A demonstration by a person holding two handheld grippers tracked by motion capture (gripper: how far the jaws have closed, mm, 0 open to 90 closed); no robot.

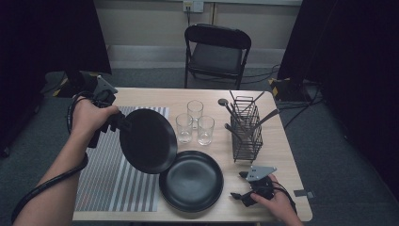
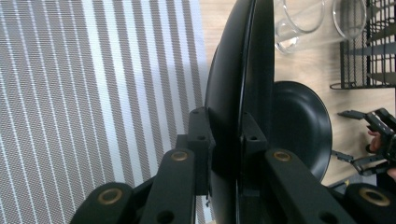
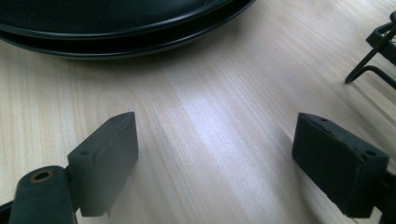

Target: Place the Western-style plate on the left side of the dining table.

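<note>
High view: left gripper point(image 1: 114, 121) is clamped on the rim of a black plate point(image 1: 148, 140), held tilted above the surface point(image 1: 282, 155), over the edge of the striped mat point(image 1: 101, 179). Lower edge of that plate overlaps the rim of the second plate point(image 1: 190, 181), which lies flat near the front edge. Can't tell if they touch.

Left gripper view: pads point(image 2: 201, 140) pinch the rim edge-on, one each side, shallow bite. Grip looks narrow for a plate this wide, so I'd expect it to want to swing.

Right gripper point(image 1: 244, 186) rests low on the surface just right of the flat plate, jaws wide, nothing between them.

My read: plate is being carried toward the mat. Advice:
- keep it clear of the flat plate's rim
- stay clear of the three glasses point(image 1: 193, 122) just behind
- level the wrist slowly before lowering, land the far edge first
- release only once it's flat on the mat
- rack point(image 1: 247, 127) is well right, no concern.
</note>
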